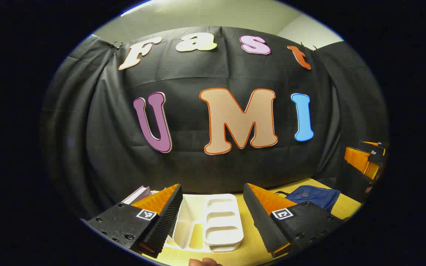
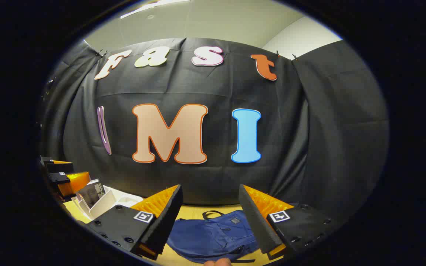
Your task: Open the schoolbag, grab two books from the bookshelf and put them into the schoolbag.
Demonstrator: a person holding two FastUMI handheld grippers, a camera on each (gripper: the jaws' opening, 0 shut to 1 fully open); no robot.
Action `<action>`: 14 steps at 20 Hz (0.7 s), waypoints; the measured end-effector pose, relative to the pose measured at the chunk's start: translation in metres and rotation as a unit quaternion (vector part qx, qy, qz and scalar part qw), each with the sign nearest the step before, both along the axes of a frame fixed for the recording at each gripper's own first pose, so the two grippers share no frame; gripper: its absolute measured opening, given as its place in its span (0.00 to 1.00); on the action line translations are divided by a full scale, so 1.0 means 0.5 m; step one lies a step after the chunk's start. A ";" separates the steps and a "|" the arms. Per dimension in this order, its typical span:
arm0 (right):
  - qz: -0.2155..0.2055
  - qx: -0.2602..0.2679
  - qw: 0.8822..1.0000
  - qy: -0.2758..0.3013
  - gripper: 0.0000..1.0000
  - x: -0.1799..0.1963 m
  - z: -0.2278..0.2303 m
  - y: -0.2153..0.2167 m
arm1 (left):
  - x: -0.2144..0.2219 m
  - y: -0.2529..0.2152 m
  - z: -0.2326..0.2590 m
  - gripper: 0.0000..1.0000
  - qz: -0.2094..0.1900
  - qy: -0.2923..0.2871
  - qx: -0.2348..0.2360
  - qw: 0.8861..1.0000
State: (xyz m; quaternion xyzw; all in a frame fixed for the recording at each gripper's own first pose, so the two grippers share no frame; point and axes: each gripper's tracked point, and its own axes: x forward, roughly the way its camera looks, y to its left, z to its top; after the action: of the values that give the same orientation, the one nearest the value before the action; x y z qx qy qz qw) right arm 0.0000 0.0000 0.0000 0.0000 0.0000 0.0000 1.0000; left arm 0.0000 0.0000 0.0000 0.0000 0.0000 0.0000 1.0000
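Lying flat: soft blue schoolbag (image 2: 213,232) | ribbed fingers (image 2: 168,218) apart | white plastic bookshelf (image 1: 213,221)

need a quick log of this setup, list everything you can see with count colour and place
schoolbag: one, dark blue, lying flat on the table ahead of the right gripper, looks unopened
bookshelf: one, white rack with slots, on the table ahead of the left gripper
books: at least two, one with a dark cover, one pale, standing in the bookshelf's end
table: one, yellow
left gripper: one, black and orange, open, holding nothing
right gripper: one, black and orange, open above the schoolbag
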 end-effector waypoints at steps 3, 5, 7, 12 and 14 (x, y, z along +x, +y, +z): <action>0.004 0.006 1.000 0.002 0.96 0.009 -0.004 -0.011 | -0.003 -0.014 0.001 0.96 0.001 0.002 0.008 1.000; 0.006 0.018 1.000 0.006 0.99 0.015 -0.005 -0.017 | 0.001 -0.024 0.001 0.99 0.000 0.002 0.012 1.000; 0.010 0.021 1.000 0.006 0.99 0.019 -0.009 -0.014 | 0.002 -0.030 -0.001 0.99 0.000 0.004 0.015 1.000; 0.020 0.015 1.000 0.004 0.99 0.022 -0.007 -0.015 | 0.005 -0.035 -0.005 0.96 0.004 0.010 0.019 1.000; 0.022 0.017 1.000 0.005 0.96 0.025 -0.008 -0.015 | 0.007 -0.033 -0.004 0.96 0.006 0.011 0.020 1.000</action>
State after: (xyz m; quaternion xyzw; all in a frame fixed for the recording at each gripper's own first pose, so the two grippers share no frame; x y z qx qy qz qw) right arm 0.0125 -0.0076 -0.0039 0.0168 0.0045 0.0220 0.9996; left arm 0.0036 -0.0167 -0.0021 0.0205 0.0106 0.0063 0.9997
